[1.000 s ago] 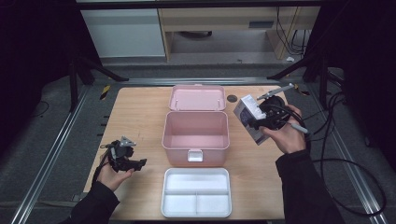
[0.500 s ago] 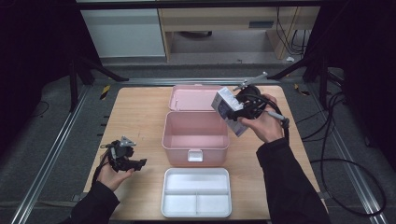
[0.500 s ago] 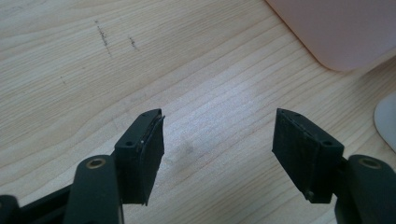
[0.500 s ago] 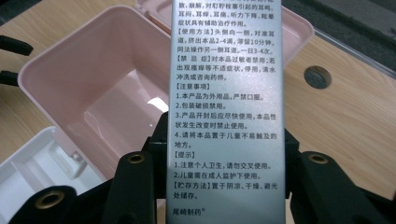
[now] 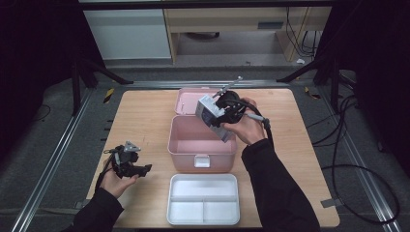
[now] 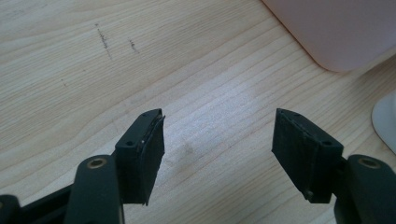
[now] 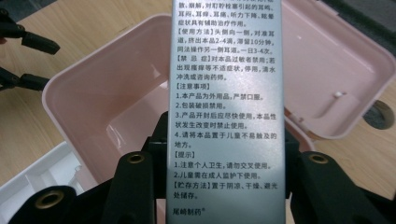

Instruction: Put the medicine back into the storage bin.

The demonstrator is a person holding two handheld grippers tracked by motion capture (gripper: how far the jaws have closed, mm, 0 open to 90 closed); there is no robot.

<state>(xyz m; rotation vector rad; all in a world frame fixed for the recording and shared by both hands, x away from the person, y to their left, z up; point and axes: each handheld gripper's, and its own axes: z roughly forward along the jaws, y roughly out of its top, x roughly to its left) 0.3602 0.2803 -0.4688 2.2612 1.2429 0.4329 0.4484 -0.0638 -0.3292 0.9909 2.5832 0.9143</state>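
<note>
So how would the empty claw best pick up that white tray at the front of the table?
Probably by its rim. The white tray lies flat and wide, far too broad to squeeze whole. The open left claw sits just to its left, so coming in from that side and pinching the thin left wall, one jaw inside the compartment, looks easiest.

Left gripper [image 5: 129,162] low at lower left of the high view, jaws spread wide apart, hand [image 5: 116,180] gripping from beneath. Right gripper [image 5: 223,112] raised near frame centre, jaws clamped, forearm [image 5: 275,193] reaching from bottom edge.
</note>
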